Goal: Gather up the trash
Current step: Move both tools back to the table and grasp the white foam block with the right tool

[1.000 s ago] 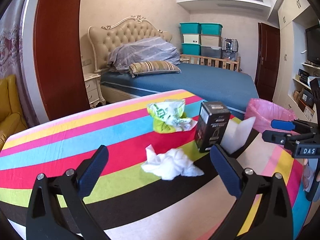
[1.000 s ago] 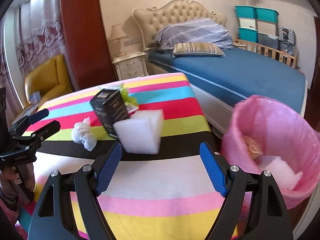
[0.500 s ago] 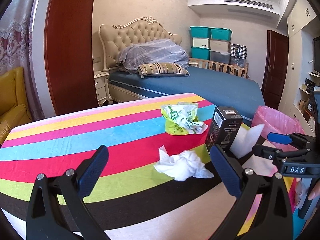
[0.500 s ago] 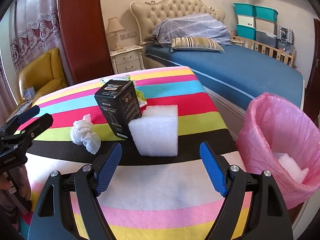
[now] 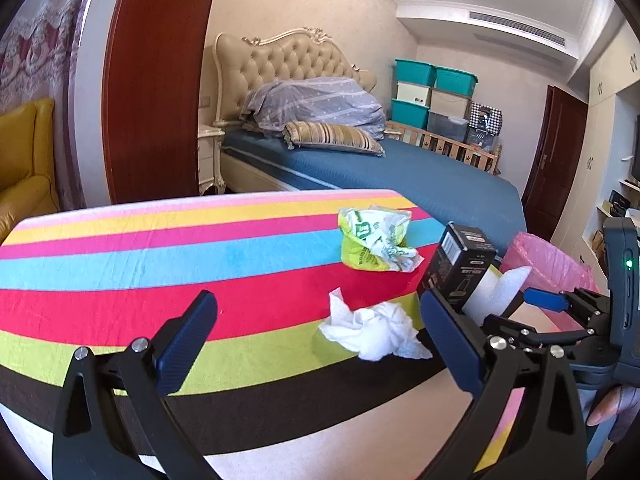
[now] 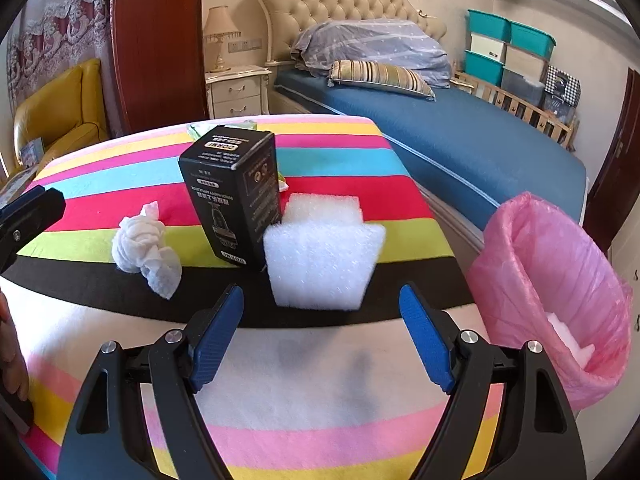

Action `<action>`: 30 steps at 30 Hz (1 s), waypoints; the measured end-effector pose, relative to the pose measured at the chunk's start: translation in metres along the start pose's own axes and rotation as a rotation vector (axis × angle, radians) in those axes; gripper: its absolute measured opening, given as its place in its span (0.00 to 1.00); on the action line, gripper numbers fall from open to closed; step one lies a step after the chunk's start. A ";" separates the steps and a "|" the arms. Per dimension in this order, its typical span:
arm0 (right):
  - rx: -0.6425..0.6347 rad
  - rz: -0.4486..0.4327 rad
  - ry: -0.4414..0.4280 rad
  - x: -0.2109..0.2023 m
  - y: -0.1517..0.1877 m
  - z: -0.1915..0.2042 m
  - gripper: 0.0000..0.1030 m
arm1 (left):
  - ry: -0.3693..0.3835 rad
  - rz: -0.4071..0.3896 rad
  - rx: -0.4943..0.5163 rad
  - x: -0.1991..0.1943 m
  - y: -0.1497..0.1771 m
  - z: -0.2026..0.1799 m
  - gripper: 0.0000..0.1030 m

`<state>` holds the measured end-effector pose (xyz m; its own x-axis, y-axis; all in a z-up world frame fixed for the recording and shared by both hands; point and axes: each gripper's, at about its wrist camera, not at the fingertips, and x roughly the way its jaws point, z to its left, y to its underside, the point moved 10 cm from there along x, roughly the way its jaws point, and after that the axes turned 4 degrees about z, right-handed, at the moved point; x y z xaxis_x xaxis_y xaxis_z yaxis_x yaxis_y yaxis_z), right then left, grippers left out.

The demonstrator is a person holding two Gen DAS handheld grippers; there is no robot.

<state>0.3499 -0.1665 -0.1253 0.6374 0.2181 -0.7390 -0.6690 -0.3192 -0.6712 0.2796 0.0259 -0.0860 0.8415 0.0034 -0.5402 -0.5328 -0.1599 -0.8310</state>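
The right gripper (image 6: 320,320), jaws spread, should straddle the foam block (image 6: 322,258) (beside the black box (image 6: 234,196)) squarely; left gripper (image 5: 316,344) jaws also spread.

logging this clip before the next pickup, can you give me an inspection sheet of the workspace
surface: striped tablecloth, bare near the claws
job's things: white foam block, black box upright beside it, crumpled tissue, green wrapper; pink bin bag already holds foam
clutter: nothing seen
grippers: right claw open, short of the foam; left claw open, empty
cables: nothing seen
surroundings: bed, yellow armchair, storage bins
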 end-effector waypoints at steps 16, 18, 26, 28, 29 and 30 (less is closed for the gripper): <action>0.079 0.111 -0.006 0.038 -0.001 -0.015 0.63 | 0.000 0.044 0.042 0.001 0.007 -0.009 0.96; 0.092 0.116 -0.016 0.040 -0.001 -0.016 0.61 | -0.001 0.045 0.040 0.001 0.007 -0.009 0.96; 0.054 0.104 -0.040 0.039 -0.001 -0.007 0.48 | 0.001 0.071 0.017 0.005 0.009 -0.007 0.96; 0.032 0.081 -0.036 0.034 -0.002 -0.003 0.47 | 0.002 0.072 0.015 0.005 0.010 -0.006 0.96; 0.021 0.056 -0.025 0.029 -0.004 -0.002 0.47 | 0.003 0.072 0.013 0.004 0.010 -0.006 0.96; 0.014 0.044 -0.015 0.024 -0.003 0.000 0.47 | 0.004 0.072 0.012 0.004 0.010 -0.006 0.96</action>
<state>0.3677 -0.1603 -0.1411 0.6017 0.2176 -0.7685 -0.7014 -0.3161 -0.6388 0.2781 0.0182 -0.0956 0.8013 -0.0116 -0.5982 -0.5930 -0.1478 -0.7915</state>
